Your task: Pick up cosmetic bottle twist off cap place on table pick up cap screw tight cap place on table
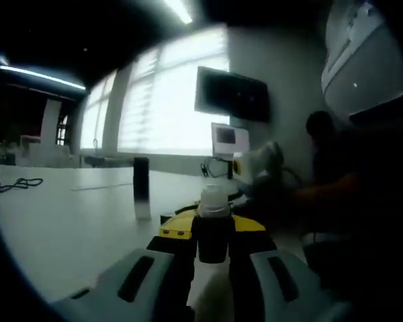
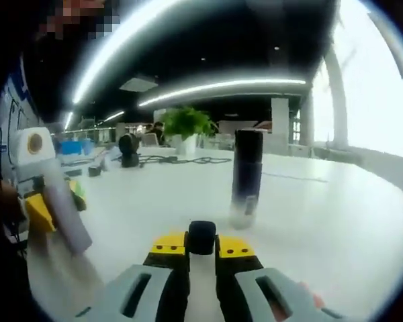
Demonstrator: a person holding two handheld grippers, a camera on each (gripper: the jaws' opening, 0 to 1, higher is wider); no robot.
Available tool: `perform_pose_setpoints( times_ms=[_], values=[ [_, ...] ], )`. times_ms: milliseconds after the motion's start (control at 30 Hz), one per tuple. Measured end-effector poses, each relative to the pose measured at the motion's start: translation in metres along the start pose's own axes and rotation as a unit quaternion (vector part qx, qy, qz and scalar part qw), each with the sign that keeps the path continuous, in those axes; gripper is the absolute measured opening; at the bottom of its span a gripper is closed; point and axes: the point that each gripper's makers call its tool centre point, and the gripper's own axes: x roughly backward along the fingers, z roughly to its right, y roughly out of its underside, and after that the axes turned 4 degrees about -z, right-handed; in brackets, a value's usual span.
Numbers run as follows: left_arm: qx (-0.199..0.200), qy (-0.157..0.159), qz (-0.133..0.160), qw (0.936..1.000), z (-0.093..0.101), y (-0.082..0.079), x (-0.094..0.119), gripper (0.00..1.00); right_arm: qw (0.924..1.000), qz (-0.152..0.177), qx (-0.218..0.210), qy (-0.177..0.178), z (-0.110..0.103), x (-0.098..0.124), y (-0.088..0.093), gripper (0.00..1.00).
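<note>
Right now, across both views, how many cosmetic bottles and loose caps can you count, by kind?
Bottles: 2 (small dark bottle with pale neck, tall dark cylindrical bottle)
Loose caps: 1 (small black round cap)
Total: 3

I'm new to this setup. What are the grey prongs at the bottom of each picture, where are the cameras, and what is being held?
There is no robot here. A person holds a two-jaw hand tool in each hand, and each tool has a fisheye camera looking forward along its jaws. The grey prongs are those jaws.

In the left gripper view, the left gripper is shut on a small dark bottle whose pale neck looks uncapped. In the right gripper view, the right gripper is shut on a small dark cap.

A taller dark bottle stands upright on the white table, apart from both tools. Farther back lie cables, and a potted plant stands there.
</note>
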Motion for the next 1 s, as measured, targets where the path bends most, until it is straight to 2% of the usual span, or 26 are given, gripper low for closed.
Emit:
perform_pose_setpoints(
  times_ms=[100, 133, 233, 300, 333, 400, 467, 533, 700, 1000],
  values=[
    [0.004, -0.003, 0.006, 1.0, -0.003, -0.003, -0.001, 0.09, 0.9993, 0.016, -0.014, -0.03, -0.007, 0.005, -0.006, 0.08],
    [-0.008, -0.01, 0.013, 0.9998, -0.005, -0.005, -0.001, 0.09, 0.9988, 0.022, -0.02, -0.039, -0.01, 0.007, -0.009, 0.08],
    [-0.005, -0.001, 0.012, 0.9999, -0.002, -0.005, 0.0, 0.09, 0.9975, 0.028, -0.034, -0.056, -0.011, 0.012, -0.014, 0.08],
    [-0.013, 0.0, 0.01, 0.9999, 0.0, -0.004, -0.001, 0.09, 0.9956, 0.04, -0.042, -0.073, -0.014, 0.018, -0.024, 0.08],
    [-0.021, 0.0, 0.001, 0.9998, 0.001, 0.0, -0.002, 0.09, 0.994, 0.048, -0.047, -0.086, -0.017, 0.02, -0.029, 0.08],
    [-0.032, 0.003, -0.003, 0.9995, 0.003, 0.002, -0.003, 0.09, 0.9888, 0.072, -0.054, -0.119, -0.024, 0.029, -0.046, 0.08],
    [-0.032, 0.007, -0.005, 0.9994, 0.004, 0.002, -0.003, 0.09, 0.9824, 0.087, -0.045, -0.159, -0.034, 0.039, -0.06, 0.08],
    [-0.03, 0.01, -0.002, 0.9995, 0.004, 0.001, -0.002, 0.09, 0.9779, 0.091, -0.012, -0.188, -0.044, 0.045, -0.069, 0.08],
    [-0.021, 0.011, 0.0, 0.9997, 0.003, 0.0, -0.001, 0.09, 0.9693, 0.078, 0.037, -0.23, -0.064, 0.05, -0.076, 0.08],
    [-0.045, 0.008, -0.008, 0.9989, 0.004, 0.005, -0.002, 0.09, 0.9569, 0.073, 0.047, -0.277, -0.08, 0.055, -0.081, 0.08]
  ],
)
